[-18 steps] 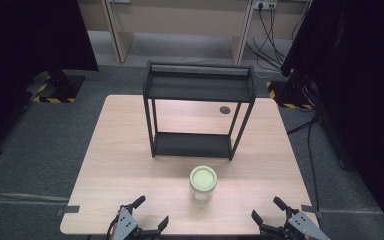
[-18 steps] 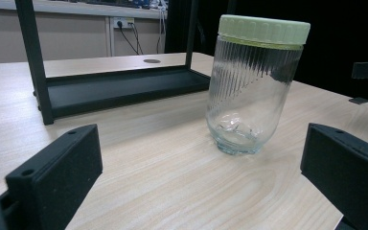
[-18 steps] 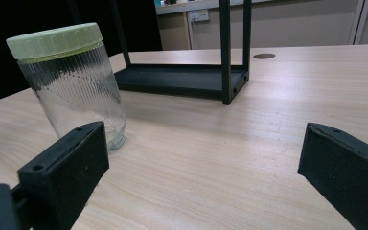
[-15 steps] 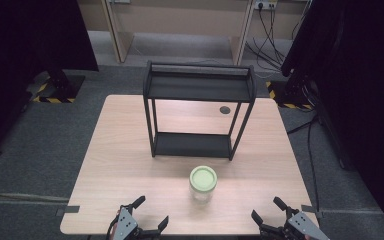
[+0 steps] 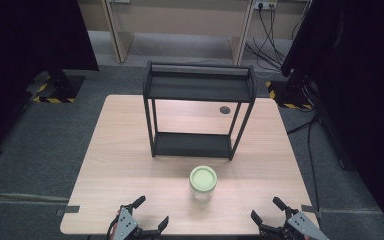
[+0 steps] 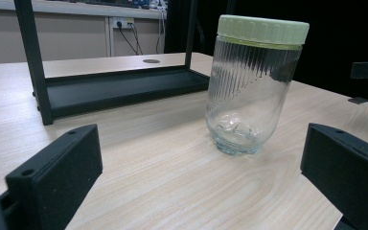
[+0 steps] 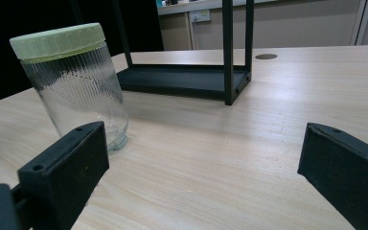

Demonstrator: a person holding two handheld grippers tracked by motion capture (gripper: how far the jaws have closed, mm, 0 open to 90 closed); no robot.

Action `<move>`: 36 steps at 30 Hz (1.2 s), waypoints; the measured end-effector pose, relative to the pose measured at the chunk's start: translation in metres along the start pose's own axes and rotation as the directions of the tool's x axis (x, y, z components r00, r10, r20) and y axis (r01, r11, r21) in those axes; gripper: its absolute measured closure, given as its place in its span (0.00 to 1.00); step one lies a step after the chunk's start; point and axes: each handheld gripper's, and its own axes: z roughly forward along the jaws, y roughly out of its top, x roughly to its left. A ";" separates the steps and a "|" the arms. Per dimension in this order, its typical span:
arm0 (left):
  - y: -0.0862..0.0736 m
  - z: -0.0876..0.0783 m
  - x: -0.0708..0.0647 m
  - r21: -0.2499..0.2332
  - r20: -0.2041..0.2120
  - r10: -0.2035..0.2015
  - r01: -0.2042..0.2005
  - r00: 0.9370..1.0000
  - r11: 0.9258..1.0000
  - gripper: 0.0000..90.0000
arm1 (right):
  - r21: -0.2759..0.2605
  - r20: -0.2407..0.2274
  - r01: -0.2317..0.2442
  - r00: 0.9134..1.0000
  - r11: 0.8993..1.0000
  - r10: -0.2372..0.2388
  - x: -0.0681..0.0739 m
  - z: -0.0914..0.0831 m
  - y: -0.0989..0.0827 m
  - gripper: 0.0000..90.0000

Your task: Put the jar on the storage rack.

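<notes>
A ribbed clear glass jar [image 5: 203,184] with a pale green lid stands upright on the wooden table [image 5: 125,150], in front of a black two-tier metal shelf [image 5: 198,88]. My left gripper [image 5: 151,215] is open at the near edge, left of the jar. My right gripper [image 5: 266,211] is open at the near edge, right of the jar. In the left gripper view the jar [image 6: 251,81] stands ahead and to the right between wide-open jaws. In the right gripper view the jar [image 7: 74,81] stands to the left, beyond the left jaw. Both grippers are empty.
The shelf's lower tier [image 6: 120,88] rests on the table behind the jar. A round cable hole [image 5: 224,109] sits in the tabletop at the back right. Dark curtains and cables surround the table on grey floor.
</notes>
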 end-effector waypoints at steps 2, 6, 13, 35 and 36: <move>0.000 0.000 0.000 0.000 0.000 0.000 0.000 1.000 1.000 0.00 | 0.000 -0.001 0.000 1.000 1.000 0.000 0.000 0.000 0.000 0.04; 0.000 0.000 0.000 0.000 0.001 0.000 0.000 1.000 1.000 0.00 | -0.002 -0.005 0.001 1.000 1.000 -0.001 0.001 0.000 0.000 0.04; 0.000 0.000 0.000 0.001 0.001 -0.001 0.001 1.000 1.000 0.00 | -0.005 -0.012 0.004 1.000 1.000 -0.004 0.004 0.001 0.001 0.04; 0.000 0.000 0.000 0.003 0.002 -0.004 0.004 1.000 1.000 0.00 | -0.003 -0.051 0.031 0.998 1.000 -0.032 0.024 0.007 0.002 0.04; 0.000 0.000 0.000 0.003 0.003 -0.004 0.004 1.000 1.000 0.00 | -0.003 -0.053 0.032 0.998 0.999 -0.032 0.025 0.007 0.002 0.04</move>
